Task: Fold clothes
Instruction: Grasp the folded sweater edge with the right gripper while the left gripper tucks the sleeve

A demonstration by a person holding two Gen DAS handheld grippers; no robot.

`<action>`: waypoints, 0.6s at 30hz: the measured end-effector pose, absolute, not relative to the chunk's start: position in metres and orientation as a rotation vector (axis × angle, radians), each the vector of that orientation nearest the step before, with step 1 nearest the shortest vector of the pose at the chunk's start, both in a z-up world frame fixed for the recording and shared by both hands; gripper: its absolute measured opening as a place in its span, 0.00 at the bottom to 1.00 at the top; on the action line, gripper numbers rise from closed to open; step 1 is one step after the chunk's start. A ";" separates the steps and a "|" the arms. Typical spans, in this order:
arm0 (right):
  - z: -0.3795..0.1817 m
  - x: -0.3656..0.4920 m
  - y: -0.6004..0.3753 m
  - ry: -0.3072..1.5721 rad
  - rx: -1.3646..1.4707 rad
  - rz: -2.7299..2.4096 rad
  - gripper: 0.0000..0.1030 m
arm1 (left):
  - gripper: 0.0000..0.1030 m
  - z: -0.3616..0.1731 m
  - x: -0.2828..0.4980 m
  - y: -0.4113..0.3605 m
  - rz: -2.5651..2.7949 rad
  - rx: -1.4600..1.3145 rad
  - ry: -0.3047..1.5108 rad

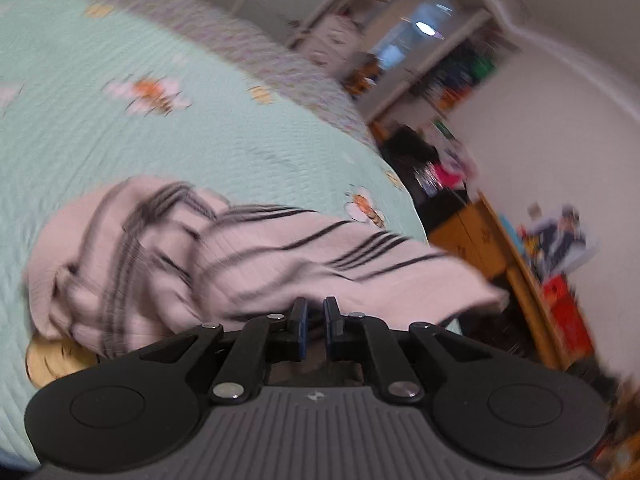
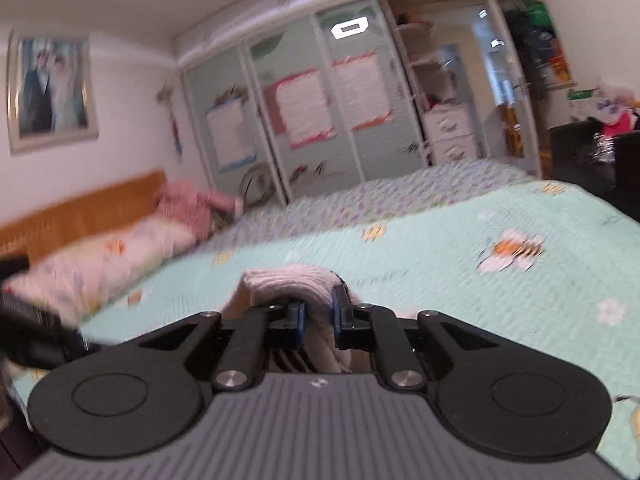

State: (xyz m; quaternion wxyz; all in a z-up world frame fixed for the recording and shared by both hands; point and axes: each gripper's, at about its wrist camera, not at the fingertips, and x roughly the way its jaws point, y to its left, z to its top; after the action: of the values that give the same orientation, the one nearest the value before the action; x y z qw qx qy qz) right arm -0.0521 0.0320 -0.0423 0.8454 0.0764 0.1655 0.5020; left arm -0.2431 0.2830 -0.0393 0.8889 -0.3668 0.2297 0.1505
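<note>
On the mint-green quilted bedspread (image 1: 168, 148), printed with bees and flowers, lies a crumpled pale pink garment (image 1: 192, 256) with thin dark stripes, bunched into folds and trailing toward the bed's near corner. Just ahead of the left gripper (image 1: 315, 312) the cloth's edge rises to the fingertips; the jaws stand nearly together, and they appear to be pinching a thin layer of that striped fabric, though motion blur makes the contact hard to confirm. From the right wrist view, the right gripper (image 2: 319, 310) has its jaws drawn in around a thick roll of the same pink cloth (image 2: 292, 280), which bulges up between and above the blue pads (image 2: 298, 316) and hangs down behind them. Beyond it the bedspread stretches to a second, lilac-patterned cover (image 2: 400, 196), a pillow (image 2: 92, 268) by the wooden headboard (image 2: 80, 208), and a wardrobe with sliding doors (image 2: 304, 120). A framed picture (image 2: 52, 88) hangs on the left wall.
</note>
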 end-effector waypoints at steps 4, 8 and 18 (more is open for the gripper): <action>-0.067 -0.016 0.011 0.519 0.236 0.944 0.14 | 0.07 -0.031 -0.237 0.265 0.306 -0.564 0.489; -0.115 0.004 0.001 0.726 0.281 0.864 0.14 | 0.13 -0.040 -0.221 0.229 0.339 -0.230 0.565; -0.128 0.004 0.006 0.783 0.334 0.853 0.18 | 0.45 -0.099 -0.193 0.118 0.147 0.532 0.653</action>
State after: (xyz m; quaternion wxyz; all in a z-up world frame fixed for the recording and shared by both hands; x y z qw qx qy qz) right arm 0.0041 0.0059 -0.1284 0.8239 0.1570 0.3681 0.4014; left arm -0.1932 0.1183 -0.0993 0.9101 0.2578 0.3166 0.0713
